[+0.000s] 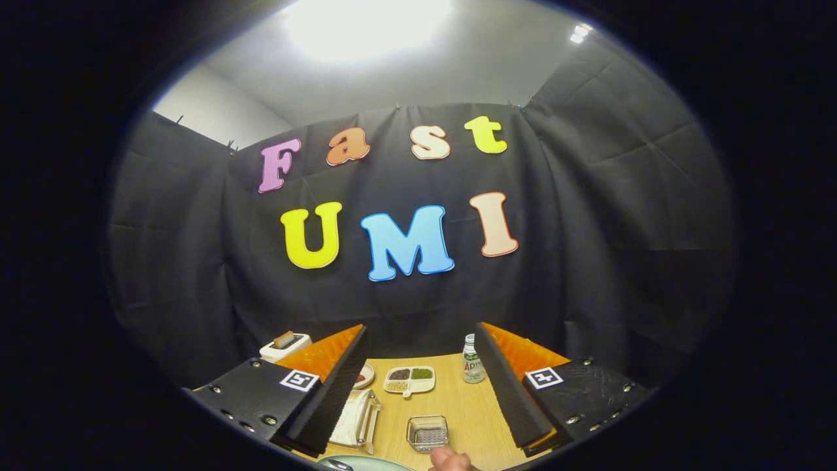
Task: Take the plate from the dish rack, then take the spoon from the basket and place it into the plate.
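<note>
The plate point(358, 463) lay at the near edge of the counter point(467, 409), below and between the two fingers of the claw point(418, 392); only a pale, curved part of its rim was visible, with a small shiny object resting on it that could not be identified. A fingertip of a person's hand point(450, 459) showed just beside the plate, on its right.

The claw was spread wide, its two fingers well apart, with nothing held between them. Both fingers hovered above the counter and touched none of the objects on it.

The basket point(427, 432), a small square wire container, stood on the counter between the fingers, just beyond the plate and the fingertip. Whether the spoon was inside it could not be determined.

The dish rack point(357, 418) stood to the left of the basket, close to the inner edge of the left finger, which partly hid it.

Beyond the basket, a white divided tray point(409, 380) with dark, green and pale contents rested near the middle of the counter. A small dish point(363, 376) lay just left of that tray, partly behind the left finger. A small bottle point(472, 359) with a white cap stood upright to the right of the tray, beside the right finger. A white toaster point(286, 346) stood at the far left, beyond the left finger.
</note>
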`<state>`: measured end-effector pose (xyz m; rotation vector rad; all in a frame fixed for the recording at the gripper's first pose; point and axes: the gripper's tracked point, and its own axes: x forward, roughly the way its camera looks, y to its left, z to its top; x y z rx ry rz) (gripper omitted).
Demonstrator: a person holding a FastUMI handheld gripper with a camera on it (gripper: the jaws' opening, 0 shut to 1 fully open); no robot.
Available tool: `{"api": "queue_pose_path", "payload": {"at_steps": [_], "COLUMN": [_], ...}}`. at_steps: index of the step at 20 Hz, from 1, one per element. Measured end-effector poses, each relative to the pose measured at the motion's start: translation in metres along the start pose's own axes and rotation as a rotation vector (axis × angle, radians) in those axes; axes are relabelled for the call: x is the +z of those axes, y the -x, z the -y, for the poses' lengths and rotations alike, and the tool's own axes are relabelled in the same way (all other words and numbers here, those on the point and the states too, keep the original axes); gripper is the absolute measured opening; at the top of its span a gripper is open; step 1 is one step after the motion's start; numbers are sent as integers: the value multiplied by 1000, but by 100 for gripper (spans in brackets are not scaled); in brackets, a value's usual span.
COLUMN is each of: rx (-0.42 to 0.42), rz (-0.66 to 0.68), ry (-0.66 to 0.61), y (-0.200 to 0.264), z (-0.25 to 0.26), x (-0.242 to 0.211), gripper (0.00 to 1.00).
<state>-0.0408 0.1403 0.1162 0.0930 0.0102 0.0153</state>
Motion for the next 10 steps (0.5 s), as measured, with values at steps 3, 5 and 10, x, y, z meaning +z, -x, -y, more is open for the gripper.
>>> {"api": "queue_pose_path", "payload": {"at_steps": [3, 5, 10], "rx": [-11, -25, -27], "rz": [-6, -10, -17], "ry": [27, 52, 32], "y": [5, 7, 9], "z": [6, 15, 28], "x": [-2, -3, -6], "gripper": [99, 99, 99]}}
